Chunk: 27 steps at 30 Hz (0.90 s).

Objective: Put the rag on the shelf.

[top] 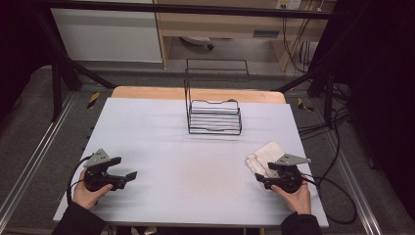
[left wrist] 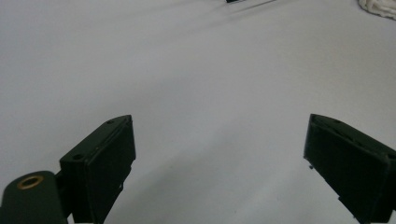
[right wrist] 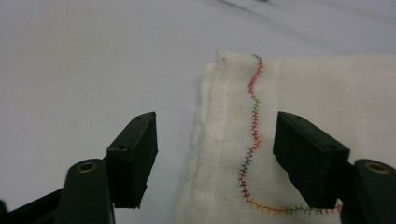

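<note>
- White folded cloth (right wrist: 299, 140) lies at the surface's (top: 186, 161) right near corner, its stitched edge between the right gripper's (right wrist: 215, 154) spread jaws.
- Left gripper (left wrist: 219, 163) hovers spread over bare surface.
- Risk: pinching one layer could unfold the cloth.

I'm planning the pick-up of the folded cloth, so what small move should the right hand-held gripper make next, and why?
Probably lower the right hand-held gripper a little and close on the white cloth. Its jaws stand open astride the cloth's folded left edge, one jaw over the bare table, the other over the coloured stitching. Nothing is gripped yet. The left hand-held gripper rests open, well away from the cloth.
</note>
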Motion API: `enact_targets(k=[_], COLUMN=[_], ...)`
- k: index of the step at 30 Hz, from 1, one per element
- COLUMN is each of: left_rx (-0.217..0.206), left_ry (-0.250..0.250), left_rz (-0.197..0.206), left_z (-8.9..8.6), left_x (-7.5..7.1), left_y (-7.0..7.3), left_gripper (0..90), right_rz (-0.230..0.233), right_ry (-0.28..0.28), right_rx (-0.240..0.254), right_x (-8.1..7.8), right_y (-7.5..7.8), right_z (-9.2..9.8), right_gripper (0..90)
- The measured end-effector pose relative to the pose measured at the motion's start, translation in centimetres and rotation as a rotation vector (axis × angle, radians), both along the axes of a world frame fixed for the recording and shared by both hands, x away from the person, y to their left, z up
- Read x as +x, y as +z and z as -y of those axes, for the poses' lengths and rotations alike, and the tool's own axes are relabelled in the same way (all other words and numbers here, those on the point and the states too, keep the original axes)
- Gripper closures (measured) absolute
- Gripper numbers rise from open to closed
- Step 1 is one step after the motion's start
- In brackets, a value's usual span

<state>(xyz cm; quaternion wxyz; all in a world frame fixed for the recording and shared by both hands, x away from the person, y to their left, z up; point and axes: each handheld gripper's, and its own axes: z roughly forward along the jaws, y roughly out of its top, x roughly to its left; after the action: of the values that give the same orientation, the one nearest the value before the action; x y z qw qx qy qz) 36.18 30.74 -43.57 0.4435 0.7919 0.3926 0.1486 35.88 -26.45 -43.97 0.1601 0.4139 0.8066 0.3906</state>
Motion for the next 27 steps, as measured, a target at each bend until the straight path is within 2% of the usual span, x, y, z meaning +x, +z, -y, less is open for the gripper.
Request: enact_targets(k=[4,9,14,17,23,27], left_rx=[0.006,0.007,0.012,0.015,0.013,0.013], left_ry=[-0.002,0.000,0.001,0.000,0.002,0.002], left_rz=[0.003,-0.002,-0.002,-0.004,-0.005,-0.006], left_z=[0.1,0.1,0.1,0.1,0.1,0.1], left_x=[0.0,0.0,0.0,0.0,0.0,0.0], left_y=[0.0,0.0,0.0,0.0,0.0,0.0], left_gripper=[9.3,10.1,10.8,11.0,11.4,11.8], right_rz=[-0.015,-0.015,-0.011,-0.003,0.006,0.020], right_ry=[0.000,-0.030,-0.020,-0.015,-0.026,-0.029], right_rx=[-0.055,-0.059,-0.075,-0.108,-0.135,-0.195], right_x=[0.1,0.1,0.2,0.4,0.4,0.4], right_y=[-0.4,-0.3,-0.5,-0.6,-0.8,-0.7], right_z=[-0.4,-0.4,-0.8,-1.2,-1.6,-2.0], right_gripper=[44.5,55.6,60.0,61.6,64.4,68.6])
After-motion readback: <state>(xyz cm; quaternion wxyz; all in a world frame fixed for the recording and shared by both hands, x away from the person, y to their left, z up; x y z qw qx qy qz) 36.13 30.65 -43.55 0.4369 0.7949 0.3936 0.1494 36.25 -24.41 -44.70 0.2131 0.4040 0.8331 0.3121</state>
